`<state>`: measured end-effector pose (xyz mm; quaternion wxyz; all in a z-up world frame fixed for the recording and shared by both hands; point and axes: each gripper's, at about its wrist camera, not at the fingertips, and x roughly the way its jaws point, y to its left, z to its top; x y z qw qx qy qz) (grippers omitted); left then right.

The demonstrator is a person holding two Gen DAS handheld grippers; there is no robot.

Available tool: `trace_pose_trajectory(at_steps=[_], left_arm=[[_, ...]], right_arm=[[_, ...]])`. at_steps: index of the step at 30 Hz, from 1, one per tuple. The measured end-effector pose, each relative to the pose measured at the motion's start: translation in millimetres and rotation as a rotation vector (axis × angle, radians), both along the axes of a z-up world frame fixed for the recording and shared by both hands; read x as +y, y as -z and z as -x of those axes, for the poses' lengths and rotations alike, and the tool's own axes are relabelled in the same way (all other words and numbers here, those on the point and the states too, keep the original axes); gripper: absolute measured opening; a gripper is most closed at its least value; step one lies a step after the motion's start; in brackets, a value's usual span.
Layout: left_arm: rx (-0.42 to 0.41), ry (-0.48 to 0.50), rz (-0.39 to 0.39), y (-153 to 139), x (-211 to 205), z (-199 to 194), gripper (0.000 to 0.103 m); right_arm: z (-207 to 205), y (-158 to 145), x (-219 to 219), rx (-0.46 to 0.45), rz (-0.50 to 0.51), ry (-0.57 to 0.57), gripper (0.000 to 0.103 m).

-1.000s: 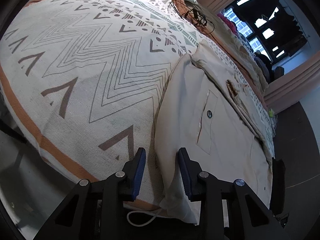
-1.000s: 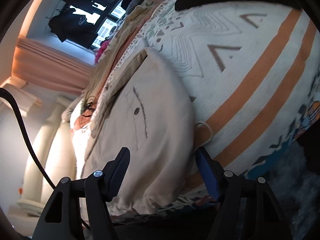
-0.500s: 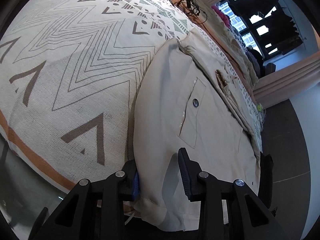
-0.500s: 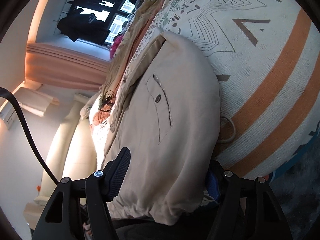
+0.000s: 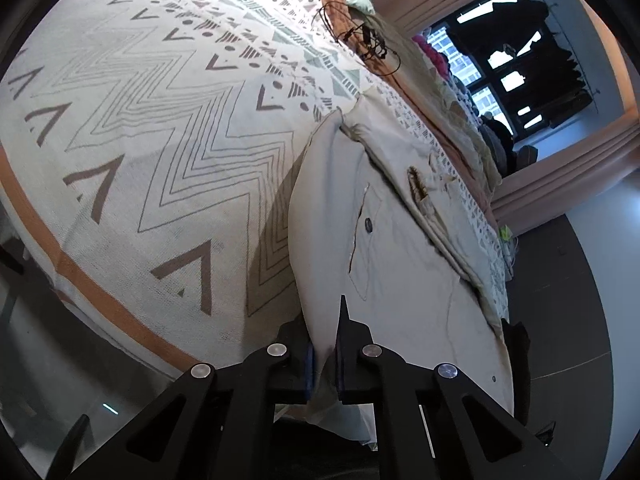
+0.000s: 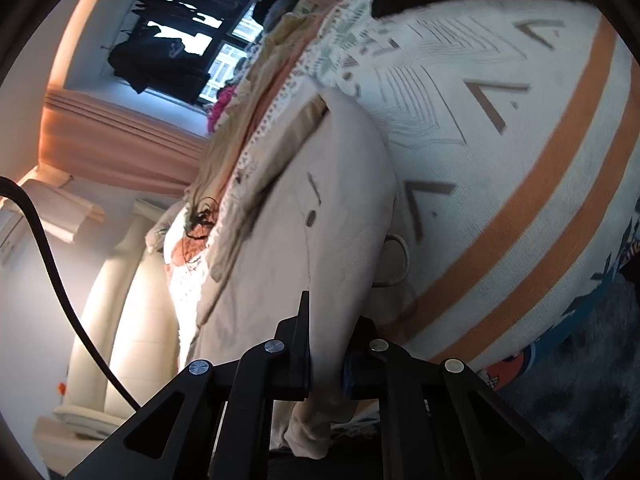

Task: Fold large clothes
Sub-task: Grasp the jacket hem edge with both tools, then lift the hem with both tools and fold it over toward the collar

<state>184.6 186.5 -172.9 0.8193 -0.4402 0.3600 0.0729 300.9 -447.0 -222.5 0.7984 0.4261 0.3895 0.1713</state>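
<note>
Beige trousers (image 5: 400, 272) with a buttoned back pocket lie flat along the near edge of a bed with a patterned bedspread (image 5: 160, 128). My left gripper (image 5: 324, 344) is shut on the trousers' near edge, the cloth pinched between its pads. In the right wrist view the same trousers (image 6: 320, 232) run away from me, and my right gripper (image 6: 326, 348) is shut on their near edge, with cloth bunched below the jaws. A white drawstring loop (image 6: 394, 256) sticks out beside the cloth.
The bedspread (image 6: 500, 128) has zigzag lines and orange stripes. A black tangle of wire (image 5: 368, 40) lies at the far end of the bed. A pile of other clothes (image 5: 460, 92) lies along the far side, by a window (image 5: 512, 64). Dark floor (image 5: 568, 320) runs beyond the bed.
Both grippers were open around the trousers' near edge a second ago. Both have closed on the cloth, and the edge now lifts slightly off the bedspread.
</note>
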Motion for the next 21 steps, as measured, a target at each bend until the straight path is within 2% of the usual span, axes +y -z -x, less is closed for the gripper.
trace_pose_trajectory(at_steps=[9, 21], left_arm=[[-0.084, -0.021, -0.001, -63, -1, 25, 0.006], [-0.236, -0.049, -0.010, -143, -7, 86, 0.006]], right_arm=[[26, -67, -4, -0.118, 0.003, -0.003, 0.008], [77, -146, -6, -0.260, -0.015, -0.010, 0.008]])
